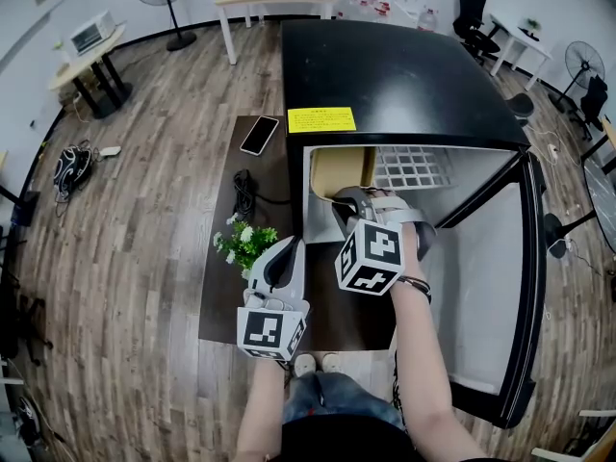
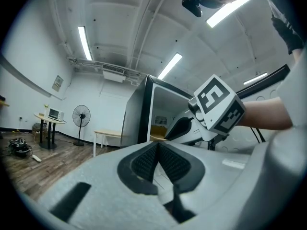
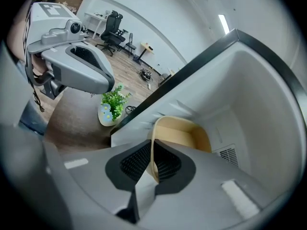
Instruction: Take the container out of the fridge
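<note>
A black mini fridge (image 1: pixel 385 75) stands with its door (image 1: pixel 500 287) swung open to the right. Inside, on the left of the white compartment, sits a tan container (image 1: pixel 342 169), open at the top. My right gripper (image 1: pixel 348 200) reaches into the fridge and points down at it. In the right gripper view its jaws (image 3: pixel 152 162) are shut on the container's (image 3: pixel 184 133) thin near rim. My left gripper (image 1: pixel 287 246) hangs level outside the fridge, beside the plant. In the left gripper view its pads (image 2: pixel 157 162) meet with nothing between them.
A small potted plant (image 1: pixel 245 242) with white flowers, a black cable (image 1: pixel 245 192) and a phone (image 1: pixel 259 135) lie on the dark low table (image 1: pixel 226 296) left of the fridge. A wire shelf (image 1: pixel 414 166) sits right of the container. Wood floor, desks, fans and chairs surround.
</note>
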